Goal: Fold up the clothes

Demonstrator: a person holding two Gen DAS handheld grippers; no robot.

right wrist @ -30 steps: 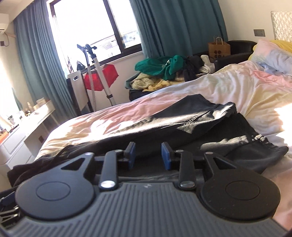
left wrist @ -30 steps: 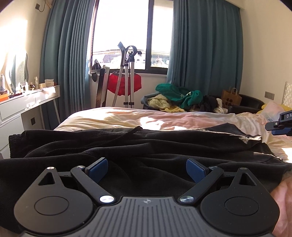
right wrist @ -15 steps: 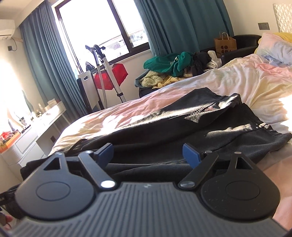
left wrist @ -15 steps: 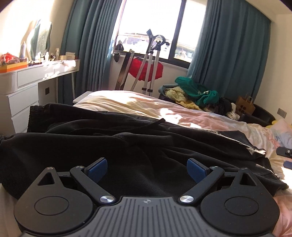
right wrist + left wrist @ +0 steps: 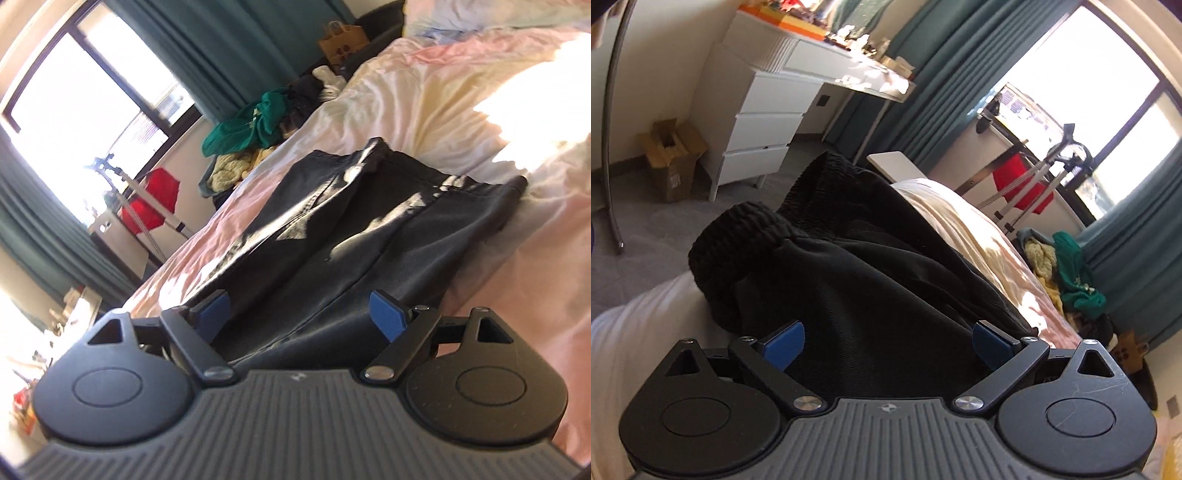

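A black garment (image 5: 871, 295) with ribbed cuffs lies on the bed (image 5: 964, 229), its ribbed end near the bed's left edge. My left gripper (image 5: 888, 345) is open, its blue pads spread just over the dark cloth, holding nothing. In the right wrist view, dark jeans (image 5: 354, 229) lie flat along the pale pink and yellow bedding (image 5: 443, 92). My right gripper (image 5: 304, 317) is open, its pads spread over the near end of the jeans, holding nothing. Both views are tilted.
A white drawer unit (image 5: 764, 122) and a cardboard box (image 5: 670, 162) stand on the grey floor left of the bed. A pile of green and yellow clothes (image 5: 251, 129) and a red-draped rack (image 5: 155, 199) sit by the window.
The right gripper opened from nearly shut a second ago. Both grippers have rolled and swung: the left now faces the garment's ribbed end and dresser, the right the jeans.
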